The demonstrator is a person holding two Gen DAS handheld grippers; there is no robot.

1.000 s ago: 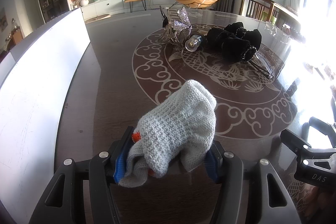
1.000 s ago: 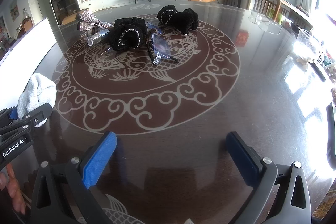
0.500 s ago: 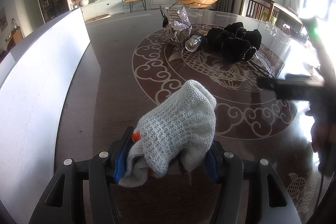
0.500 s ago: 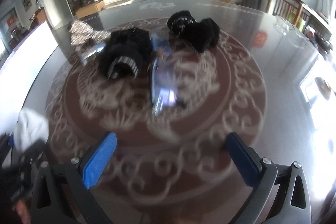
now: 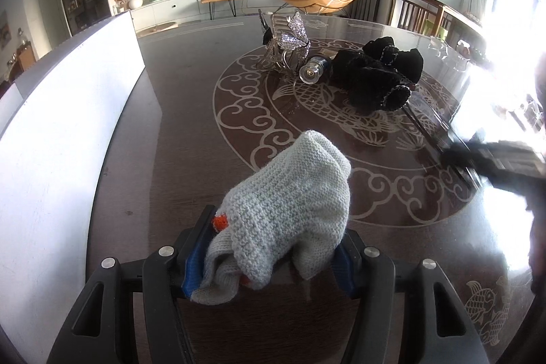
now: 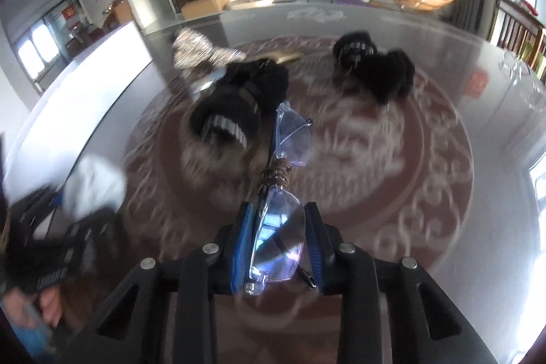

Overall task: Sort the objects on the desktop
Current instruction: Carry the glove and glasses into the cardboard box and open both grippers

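Two items in hand: left gripper [image 5: 269, 256] clamps grey knit sock [image 5: 286, 210] lower centre, right gripper [image 6: 278, 248] pinches clear glasses [image 6: 278, 241]; black socks [image 5: 375, 81], sparkly clip [image 5: 290, 36] unsorted upper centre.

Grey knit glove [image 5: 290, 214] clamped, clear glasses [image 6: 283, 227] clamped

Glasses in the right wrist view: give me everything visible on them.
The glasses have clear, faintly violet-tinted lenses that look like plastic, joined by a dark brownish bridge. They sit edge-on, one lens clamped between the blue pads of the right hand-held gripper, the other pointing away toward a black furry item on the table. A thin dark arm shows folded behind the near lens. The background is motion-blurred, so whether the far lens touches the table cannot be told.
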